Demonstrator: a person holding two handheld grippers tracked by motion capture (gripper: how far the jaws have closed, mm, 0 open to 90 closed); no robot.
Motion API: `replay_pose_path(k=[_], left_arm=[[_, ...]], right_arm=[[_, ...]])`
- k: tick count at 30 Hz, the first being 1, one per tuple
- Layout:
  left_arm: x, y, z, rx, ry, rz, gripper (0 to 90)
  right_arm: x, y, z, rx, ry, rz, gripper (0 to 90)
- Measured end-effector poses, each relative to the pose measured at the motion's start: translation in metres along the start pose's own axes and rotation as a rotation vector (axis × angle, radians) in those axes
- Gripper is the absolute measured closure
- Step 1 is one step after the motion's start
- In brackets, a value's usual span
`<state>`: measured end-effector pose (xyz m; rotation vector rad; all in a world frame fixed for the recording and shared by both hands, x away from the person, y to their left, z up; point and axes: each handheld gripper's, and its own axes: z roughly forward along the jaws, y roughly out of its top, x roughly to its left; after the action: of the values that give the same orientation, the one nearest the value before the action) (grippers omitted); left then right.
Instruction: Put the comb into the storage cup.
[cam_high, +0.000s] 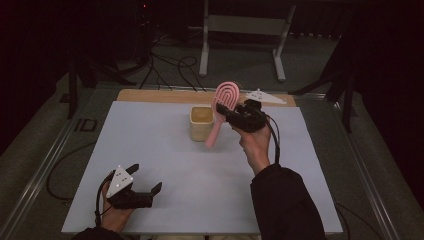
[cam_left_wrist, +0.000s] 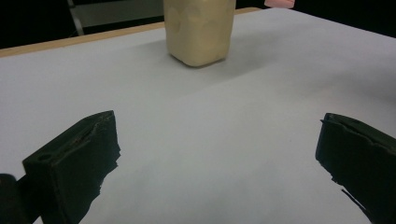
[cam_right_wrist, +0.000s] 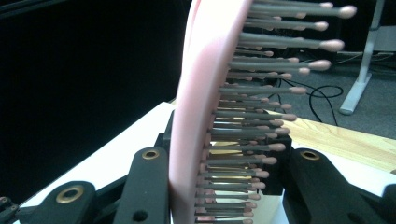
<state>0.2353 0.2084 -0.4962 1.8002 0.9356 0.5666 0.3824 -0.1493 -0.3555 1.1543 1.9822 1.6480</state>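
Hairbrush (cam_high: 223, 107), pink and bristled, hangs in the air just beside a cream-coloured cup (cam_high: 201, 122), clamped near its head by the right hand-held gripper (cam_high: 231, 116), handle pointing down toward the pale surface (cam_high: 165, 165). The upright hold suggests the handle is meant to go into the cup, though the high view is too dim to be sure. The left hand-held gripper (cam_high: 145, 181) rests released at the near edge, its jaws spread wide with nothing between them.

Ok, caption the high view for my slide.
Right gripper holds a pink hairbrush beside the cup.
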Motion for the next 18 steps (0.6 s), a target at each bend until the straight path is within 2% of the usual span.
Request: replay_pose_path(k=[7, 18], left_arm=[[0.0002, 0.0, -0.0001, 0.0, 0.0, 0.0, 0.2], [0.0, 0.0, 0.0, 0.0, -0.001, 0.0, 0.2]], right_arm=[[-0.0003, 0.0067, 0.0034, 0.001, -0.013, -0.019, 63.7], [-0.0045, 0.012, 0.0052, -0.007, -0.021, -0.007, 63.7]])
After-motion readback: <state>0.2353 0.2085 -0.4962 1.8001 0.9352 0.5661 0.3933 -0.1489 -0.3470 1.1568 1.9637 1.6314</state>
